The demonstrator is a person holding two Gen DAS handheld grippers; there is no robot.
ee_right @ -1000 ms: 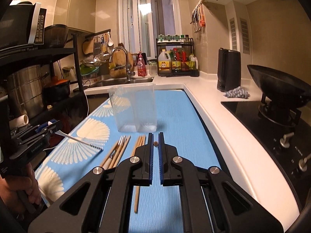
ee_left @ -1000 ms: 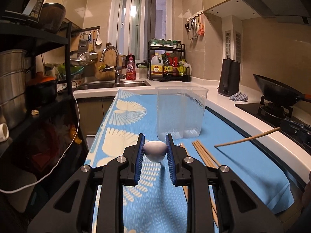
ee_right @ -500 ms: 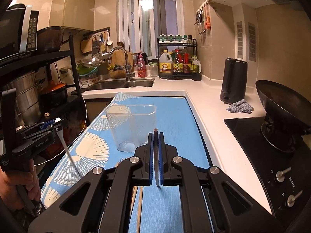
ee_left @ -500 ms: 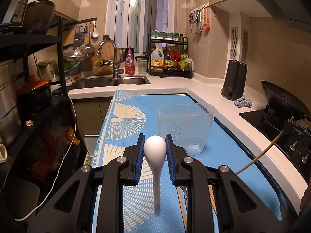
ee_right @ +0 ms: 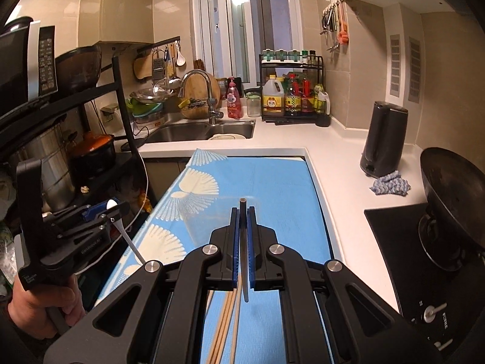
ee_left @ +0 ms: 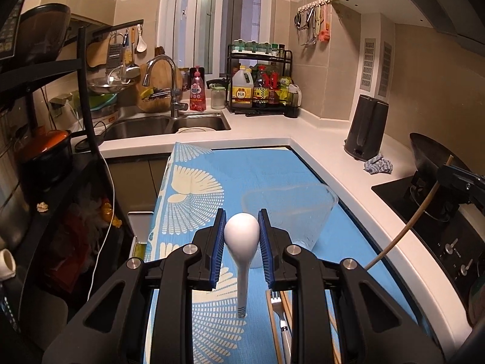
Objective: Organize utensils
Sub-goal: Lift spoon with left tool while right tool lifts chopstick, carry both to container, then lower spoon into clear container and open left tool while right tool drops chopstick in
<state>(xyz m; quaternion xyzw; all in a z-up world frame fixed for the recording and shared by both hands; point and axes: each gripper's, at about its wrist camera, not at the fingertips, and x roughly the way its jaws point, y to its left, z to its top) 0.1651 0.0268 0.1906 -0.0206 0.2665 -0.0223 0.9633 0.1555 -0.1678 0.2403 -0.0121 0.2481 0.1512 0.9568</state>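
My left gripper [ee_left: 242, 233] is shut on the bowl of a white spoon [ee_left: 241, 236], whose handle hangs down toward the blue cloth [ee_left: 260, 173]. A clear plastic container [ee_left: 291, 215] stands just beyond it. My right gripper [ee_right: 243, 221] is shut on a single wooden chopstick [ee_right: 243, 242], held steeply, above the container's faint rim [ee_right: 212, 203]. That chopstick also shows at the right of the left wrist view [ee_left: 403, 230]. More chopsticks [ee_right: 225, 324] and a fork [ee_left: 280, 315] lie on the cloth below.
A sink [ee_left: 169, 124] and faucet lie at the back. A black kettle [ee_left: 365, 130] and a rag [ee_left: 378, 166] sit on the white counter at right. A wok on the stove [ee_right: 448, 182] is far right. A black shelf rack [ee_left: 45, 139] with pots stands left.
Both grippers have risen from the cloth with their loads; the spoon and the chopstick have tilted from flat to hanging steeply, and the container now sits lower in both views.
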